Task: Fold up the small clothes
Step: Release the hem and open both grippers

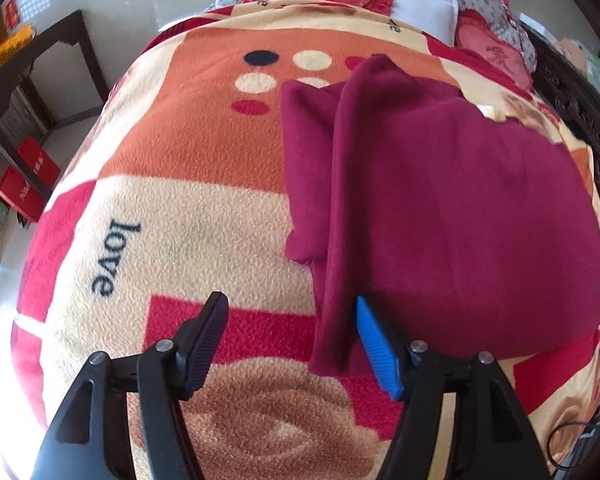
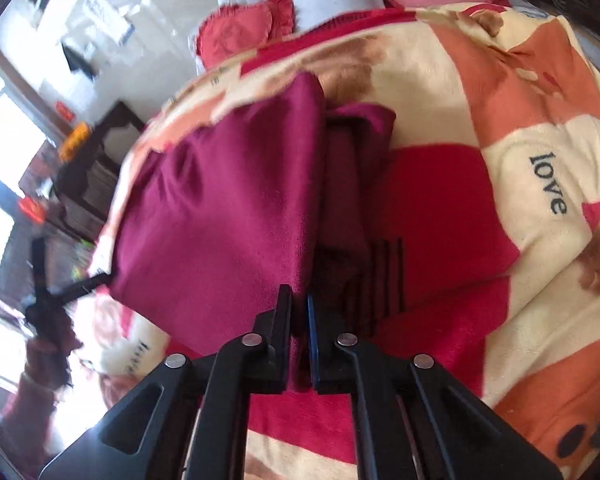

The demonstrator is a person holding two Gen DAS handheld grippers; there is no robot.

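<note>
Already clamped by right gripper [image 2: 299,312] on maroon garment [image 2: 228,208] near edge, presumably to carry a fold; left gripper [image 1: 290,344] gaping, empty, beside garment's other fold; all atop patterned blanket [image 2: 540,128].

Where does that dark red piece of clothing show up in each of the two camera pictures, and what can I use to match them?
Left wrist view: the dark red garment fills the right half, lying on the blanket, its near edge beside the open left gripper.
Right wrist view: it sits centre-left, its near edge pinched in the shut right gripper.
Shared landmark: the blanket's printed word "love".
</note>
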